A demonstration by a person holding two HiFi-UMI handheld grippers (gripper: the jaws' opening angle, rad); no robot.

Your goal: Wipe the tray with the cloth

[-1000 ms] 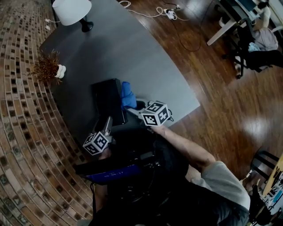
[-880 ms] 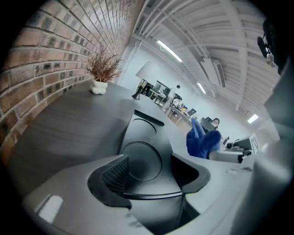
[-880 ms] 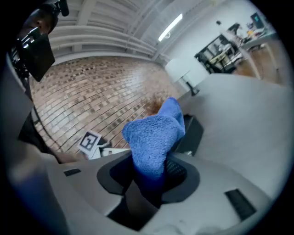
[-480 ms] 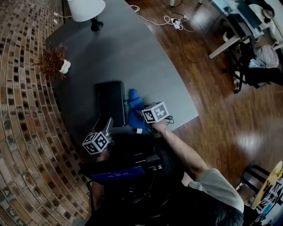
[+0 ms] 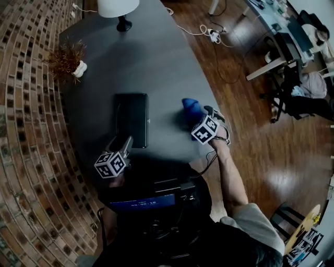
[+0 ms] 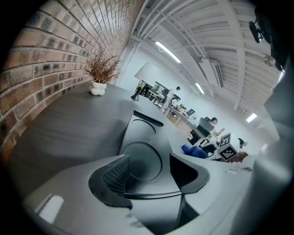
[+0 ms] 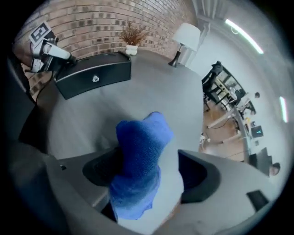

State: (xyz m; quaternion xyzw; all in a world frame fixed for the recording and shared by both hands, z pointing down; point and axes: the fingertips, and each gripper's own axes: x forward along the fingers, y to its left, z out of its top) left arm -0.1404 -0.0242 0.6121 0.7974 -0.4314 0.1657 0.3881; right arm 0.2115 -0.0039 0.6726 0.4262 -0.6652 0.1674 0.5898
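A black tray lies lengthwise on the dark grey table. My left gripper stands at its near end, jaws partly apart with the tray's rim between and below them; I see no pinch. The blue cloth sits bunched on the table to the right of the tray, near the table's right edge. My right gripper points steeply down over it. Its jaws have just been opening. In the right gripper view the cloth stands between them, leaning on the left pad and clear of the right one.
A white lamp and a small dried plant in a white pot stand at the table's far end. A brick wall runs along the left. Wooden floor with cables, desks and chairs lies beyond the right edge.
My right gripper carried the cloth from beside the tray's right side out toward the table's right edge, tipped downward and opened its jaws. The left gripper stayed put.
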